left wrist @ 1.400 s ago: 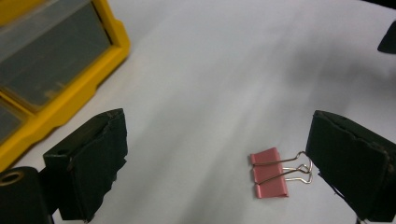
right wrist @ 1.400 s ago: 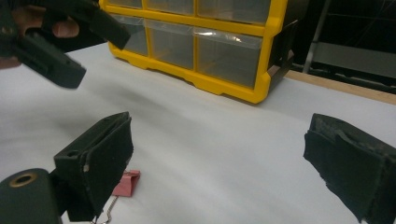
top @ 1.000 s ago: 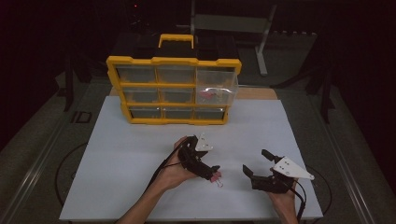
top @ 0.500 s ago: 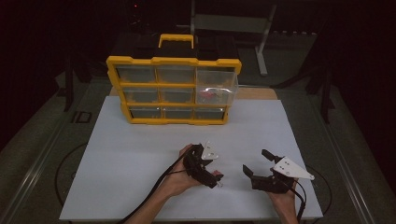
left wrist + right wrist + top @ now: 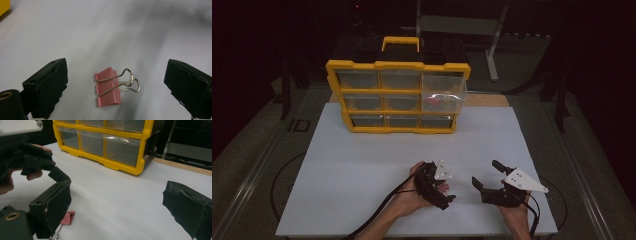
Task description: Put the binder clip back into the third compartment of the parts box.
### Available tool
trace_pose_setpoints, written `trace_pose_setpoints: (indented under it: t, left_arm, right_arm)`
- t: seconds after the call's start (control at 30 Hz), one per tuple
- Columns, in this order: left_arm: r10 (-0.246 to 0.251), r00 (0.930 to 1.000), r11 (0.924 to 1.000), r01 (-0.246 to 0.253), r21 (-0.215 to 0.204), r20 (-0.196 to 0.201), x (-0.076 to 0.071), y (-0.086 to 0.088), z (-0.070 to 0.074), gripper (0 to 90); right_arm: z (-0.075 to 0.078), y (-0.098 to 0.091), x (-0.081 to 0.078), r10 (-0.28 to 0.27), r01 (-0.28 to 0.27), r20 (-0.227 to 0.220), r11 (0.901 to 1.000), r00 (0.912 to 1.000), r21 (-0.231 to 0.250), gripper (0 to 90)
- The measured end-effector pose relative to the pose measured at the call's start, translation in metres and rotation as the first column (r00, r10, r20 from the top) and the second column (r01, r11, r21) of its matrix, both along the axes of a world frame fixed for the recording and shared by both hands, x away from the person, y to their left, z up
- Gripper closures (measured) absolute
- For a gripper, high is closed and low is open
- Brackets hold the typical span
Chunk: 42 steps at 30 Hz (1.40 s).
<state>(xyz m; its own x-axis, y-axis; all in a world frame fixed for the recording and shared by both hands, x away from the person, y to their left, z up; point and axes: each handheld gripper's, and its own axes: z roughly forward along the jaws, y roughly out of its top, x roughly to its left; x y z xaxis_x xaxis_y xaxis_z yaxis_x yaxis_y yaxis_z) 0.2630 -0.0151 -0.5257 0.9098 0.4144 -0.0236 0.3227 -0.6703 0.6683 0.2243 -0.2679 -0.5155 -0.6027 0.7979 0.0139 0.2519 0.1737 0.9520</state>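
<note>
Noted on white tabletop (image 5: 362, 165): yellow drawer organizer (image 5: 398, 97) at far edge, well apart from work. Left gripper (image 5: 117, 85) poised over pink binder clip (image 5: 108, 86), fingers (image 5: 50, 85) wide, nothing held. Right gripper (image 5: 488, 181) nearby, likewise wide and empty. Risk judged: wire handles slipping or clip skidding flat under closure, grasp lost.

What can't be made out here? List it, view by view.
- High view: the pink binder clip is covered by the left tongs and hand.
- Right gripper view: the pink binder clip is partly hidden behind the near jaw.
- High view: what the pink items in the open drawer are is too small and dim to tell.
</note>
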Motion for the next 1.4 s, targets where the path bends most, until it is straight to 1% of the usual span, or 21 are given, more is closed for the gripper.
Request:
trace_pose_setpoints:
  t: [0.2, 0.3, 0.37, 0.4, 0.47, 0.57, 0.6, 0.7, 0.73, 0.77, 0.83, 0.87, 0.9, 0.93, 1.0, 1.1, 1.13, 1.27, 1.4]
  left_arm:
    - [-0.005, 1.0000, 0.9999, 0.005, 0.013, -0.003, -0.004, -0.005, -0.007, 6.2]
    - [-0.006, 0.9999, 0.9997, 0.005, 0.024, 0.013, -0.006, -0.007, -0.009, 10.0]
    - [0.005, 0.9995, 0.9996, -0.006, 0.029, 0.032, -0.006, -0.007, -0.010, 16.4]
    - [0.006, 0.9995, 0.9997, -0.007, 0.025, 0.032, -0.006, -0.006, -0.010, 18.9]
    - [0.014, 0.9989, 0.9996, -0.015, 0.025, 0.045, -0.006, -0.004, -0.008, 27.5]
    - [0.021, 0.9988, 0.9998, -0.022, 0.004, 0.044, -0.003, 0.001, -0.004, 41.6]
    - [0.025, 0.9988, 0.9997, -0.025, 0.005, 0.043, -0.001, 0.003, -0.003, 45.6]
    - [0.023, 0.9990, 0.9997, -0.023, 0.004, 0.038, 0.001, 0.005, -0.002, 53.5]
    - [0.024, 0.9991, 0.9997, -0.024, 0.002, 0.035, 0.002, 0.005, -0.001, 53.5]
    - [0.024, 0.9992, 0.9997, -0.024, 0.000, 0.032, 0.002, 0.006, -0.001, 58.7]
    - [0.031, 0.9991, 0.9995, -0.031, 0.005, 0.028, 0.005, 0.007, 0.000, 63.6]
    - [0.045, 0.9988, 0.9990, -0.045, 0.001, 0.020, 0.007, 0.009, 0.001, 66.5]
    - [0.046, 0.9989, 0.9989, -0.046, 0.009, 0.013, 0.008, 0.010, 0.001, 69.6]
    - [0.056, 0.9984, 0.9984, -0.056, 0.006, 0.007, 0.010, 0.012, 0.001, 71.6]
    - [0.070, 0.9975, 0.9975, -0.069, 0.013, -0.010, 0.013, 0.015, 0.000, 77.5]
    - [0.074, 0.9967, 0.9971, -0.073, 0.019, -0.035, 0.017, 0.019, -0.001, 85.9]
    - [0.068, 0.9966, 0.9976, -0.067, 0.013, -0.046, 0.018, 0.020, -0.001, 88.0]
    - [0.066, 0.9962, 0.9978, -0.066, 0.004, -0.056, 0.020, 0.024, 0.000, 89.5]
    - [0.075, 0.9958, 0.9972, -0.075, -0.002, -0.053, 0.023, 0.031, 0.005, 89.6]
  right_arm:
    - [0.000, 0.000, 0.000, 0.000, 0.000, -0.001, 1.0000, 1.0000, -0.001, 7.5]
    - [0.000, 0.000, 0.000, -0.001, 0.001, 0.000, 1.0000, 1.0000, -0.002, 7.5]
    - [0.000, 0.000, 0.000, -0.002, 0.002, 0.000, 1.0000, 1.0000, -0.001, 7.6]
    - [0.000, 0.000, 0.000, -0.002, 0.002, 0.000, 1.0000, 1.0000, -0.001, 7.5]
    - [0.000, -0.001, 0.000, -0.003, 0.003, 0.001, 1.0000, 1.0000, 0.000, 7.5]
    - [0.000, -0.001, 0.000, -0.003, 0.003, 0.001, 1.0000, 1.0000, -0.001, 7.6]
    - [0.000, 0.000, 0.000, -0.002, 0.002, 0.001, 1.0000, 1.0000, -0.001, 7.6]
    - [0.000, 0.000, 0.000, -0.001, 0.001, 0.000, 1.0000, 1.0000, -0.002, 7.6]
    - [0.000, 0.000, 0.000, 0.000, 0.000, 0.000, 1.0000, 1.0000, -0.002, 7.5]
    - [0.000, 0.000, 0.000, 0.000, 0.000, -0.001, 1.0000, 1.0000, -0.003, 7.5]
    - [0.000, 0.000, 0.000, -0.001, 0.001, 0.000, 1.0000, 1.0000, -0.002, 7.6]
    - [0.000, 0.000, 0.000, -0.002, 0.002, 0.000, 1.0000, 1.0000, -0.002, 7.5]
    - [0.000, 0.000, 0.000, -0.003, 0.003, 0.000, 1.0000, 1.0000, -0.001, 7.5]
    - [0.000, 0.000, 0.000, -0.002, 0.002, 0.000, 1.0000, 1.0000, -0.001, 7.5]
    - [0.000, 0.000, 0.000, -0.002, 0.002, 0.000, 1.0000, 1.0000, 0.000, 7.5]
    - [0.000, 0.000, 0.000, -0.001, 0.001, 0.000, 1.0000, 1.0000, -0.002, 7.5]
    - [0.000, 0.000, 0.000, -0.001, 0.001, 0.000, 1.0000, 1.0000, -0.003, 7.6]
    - [0.000, -0.001, 0.001, -0.001, 0.001, 0.000, 1.0000, 1.0000, -0.002, 7.6]
    - [0.000, -0.001, 0.001, -0.003, 0.003, 0.001, 1.0000, 1.0000, 0.000, 7.5]
